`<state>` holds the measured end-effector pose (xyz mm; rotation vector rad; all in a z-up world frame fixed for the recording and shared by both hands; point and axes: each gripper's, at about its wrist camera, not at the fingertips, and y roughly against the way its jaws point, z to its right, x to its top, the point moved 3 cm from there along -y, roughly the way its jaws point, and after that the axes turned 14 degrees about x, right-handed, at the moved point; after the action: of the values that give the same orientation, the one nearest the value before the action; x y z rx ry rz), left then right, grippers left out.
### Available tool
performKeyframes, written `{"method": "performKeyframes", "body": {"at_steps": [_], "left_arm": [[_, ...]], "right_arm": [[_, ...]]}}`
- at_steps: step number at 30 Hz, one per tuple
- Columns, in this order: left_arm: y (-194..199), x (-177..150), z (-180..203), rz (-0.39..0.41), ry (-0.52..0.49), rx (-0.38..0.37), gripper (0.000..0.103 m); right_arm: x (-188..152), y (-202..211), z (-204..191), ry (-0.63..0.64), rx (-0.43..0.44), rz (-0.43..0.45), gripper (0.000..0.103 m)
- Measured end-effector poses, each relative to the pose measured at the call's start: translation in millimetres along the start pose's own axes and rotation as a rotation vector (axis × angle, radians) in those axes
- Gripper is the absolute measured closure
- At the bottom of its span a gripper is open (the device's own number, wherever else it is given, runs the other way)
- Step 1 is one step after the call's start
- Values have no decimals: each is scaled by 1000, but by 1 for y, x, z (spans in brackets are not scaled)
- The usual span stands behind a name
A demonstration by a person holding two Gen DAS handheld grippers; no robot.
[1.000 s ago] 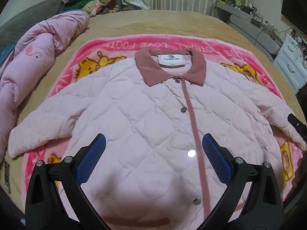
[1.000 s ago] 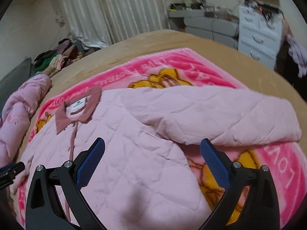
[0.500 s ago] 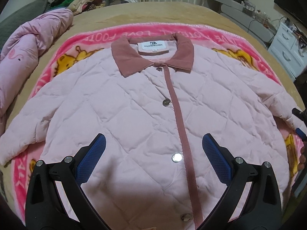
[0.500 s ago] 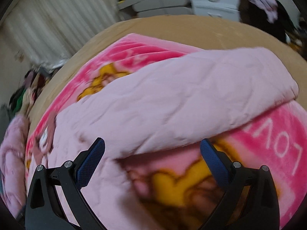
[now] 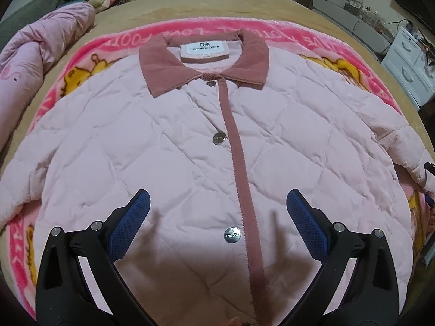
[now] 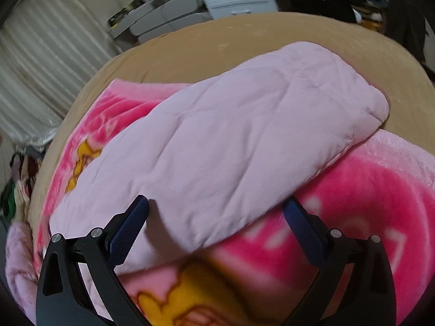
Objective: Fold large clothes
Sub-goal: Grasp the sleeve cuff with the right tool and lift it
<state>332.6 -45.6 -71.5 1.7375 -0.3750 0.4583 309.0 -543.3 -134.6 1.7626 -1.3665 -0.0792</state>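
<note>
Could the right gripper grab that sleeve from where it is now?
Probably yes. The right gripper is open, its fingers straddle the sleeve, and nothing lies over the sleeve on the blanket.

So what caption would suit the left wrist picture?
Open left gripper above a buttoned pink jacket laid flat on a blanket.

Both tools (image 5: 217, 212) (image 6: 216, 212): black frames w/ blue textured pads (silver screws).
</note>
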Motion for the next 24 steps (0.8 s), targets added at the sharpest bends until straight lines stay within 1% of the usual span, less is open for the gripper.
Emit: {"method": "performKeyframes", "body": {"at_steps": [3,7,9,10,11,12,13,15,16,19,22,24], "left_arm": [[-1,-2,-1,0,8,-1,9],[0,-2,-10,8,16,38,9],[2,-2,-17,12,27,57,9],[2,-1,-21,10,36,59,9],[3,-1,-24,8,44,58,9],[4,0,-29,6,56,59,9],[6,1,-33,5,64,62,9],[10,4,-41,7,77,71,9],[12,6,-45,6,87,80,9],[18,12,-59,7,128,81,9],[24,18,-70,8,162,54,9],[30,22,-77,11,180,48,9]], "right_arm": [[16,-3,16,-73,8,39,4],[37,-7,42,-218,100,90,4],[46,-7,45,-223,121,116,11],[49,-5,47,-221,114,127,35],[55,-1,48,-222,128,145,60],[58,0,48,-218,151,151,66],[62,2,45,-205,169,153,74],[68,14,30,-142,191,177,79],[72,22,16,-83,203,195,81],[77,43,-13,24,246,222,83],[78,63,-62,189,276,250,83],[74,75,-84,270,293,259,83]]}}
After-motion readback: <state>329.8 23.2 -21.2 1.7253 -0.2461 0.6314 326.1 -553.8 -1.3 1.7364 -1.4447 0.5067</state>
